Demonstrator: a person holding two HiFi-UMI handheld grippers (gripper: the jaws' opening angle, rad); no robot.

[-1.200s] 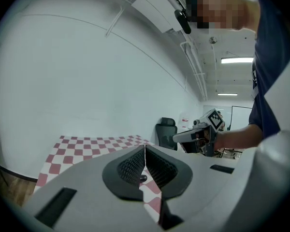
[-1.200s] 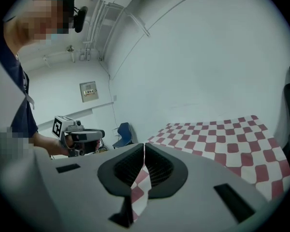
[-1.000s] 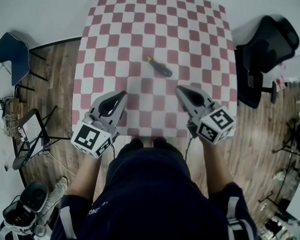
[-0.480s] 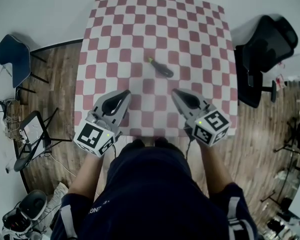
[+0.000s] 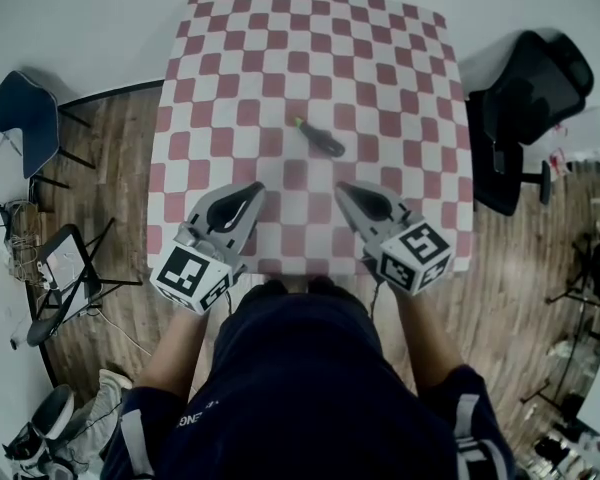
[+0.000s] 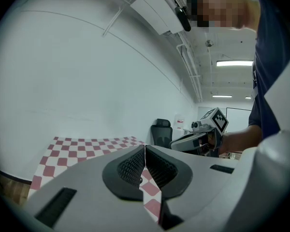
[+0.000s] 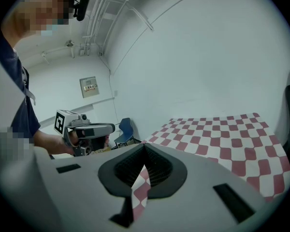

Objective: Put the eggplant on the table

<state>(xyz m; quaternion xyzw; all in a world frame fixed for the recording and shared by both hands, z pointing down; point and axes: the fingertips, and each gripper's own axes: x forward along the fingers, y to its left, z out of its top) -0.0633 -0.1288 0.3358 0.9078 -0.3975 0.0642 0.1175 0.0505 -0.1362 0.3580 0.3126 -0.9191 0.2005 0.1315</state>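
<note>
A small dark eggplant (image 5: 321, 138) with a green stem lies on the red-and-white checked table (image 5: 380, 48), near its middle. My left gripper (image 5: 258, 187) hovers over the table's near edge, left of centre, jaws closed tip to tip with nothing between them. My right gripper (image 5: 341, 187) hovers over the near edge to the right, also shut and empty. Both tips point toward the eggplant, which lies a short way beyond them. Each gripper view shows its own closed jaws, left gripper (image 6: 145, 146) and right gripper (image 7: 144, 143), with the checked cloth beyond; the eggplant does not show there.
A black office chair (image 5: 525, 108) stands right of the table. A blue chair (image 5: 25, 118) and a folding stand (image 5: 65, 268) are on the wooden floor at the left. A white wall runs behind the table.
Both grippers have edged slightly inward and forward over the table's near edge. The eggplant has not moved.
</note>
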